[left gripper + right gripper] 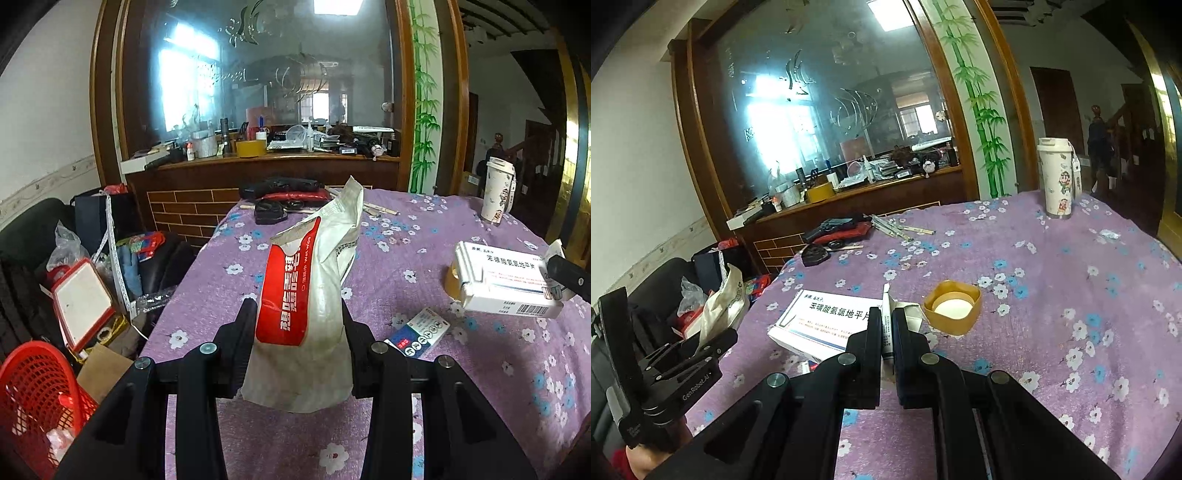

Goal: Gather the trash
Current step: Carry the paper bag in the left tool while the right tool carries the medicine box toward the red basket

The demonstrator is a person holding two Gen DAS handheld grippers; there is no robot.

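Item one: red-and-white snack pouch [306, 295], empty-looking and crumpled, standing upright in your left gripper [299, 325]. Its fingers [245, 325] are clenched on the pouch's lower half, holding it above the table [461, 387] near the left edge.

Item two: white medicine box [827, 321] with blue print. Your right gripper [887, 325] has its fingers [873, 332] clamped on the box's open end flap. In the left wrist view the box [506, 284] appears lifted off the cloth, with a finger tip [569, 275] at its right end.

Item three: small blue-and-white card or packet [417, 332], lying flat on the table, between the pouch and the box.

Item four: amber tape roll [953, 306], flat on the table, just beside the box's right end.

Item five: white lidded tumbler [1058, 177] with cartoon figures, upright at the table's far right.

Item six: black key fob [814, 254], scissors and a dark pile at the far left corner of the table; details blurred.

Item seven: red plastic basket [37, 391] below the table's left edge, beside a cluttered dark sofa; pale scraps lie inside.

Surface: purple cloth with white and blue flowers.
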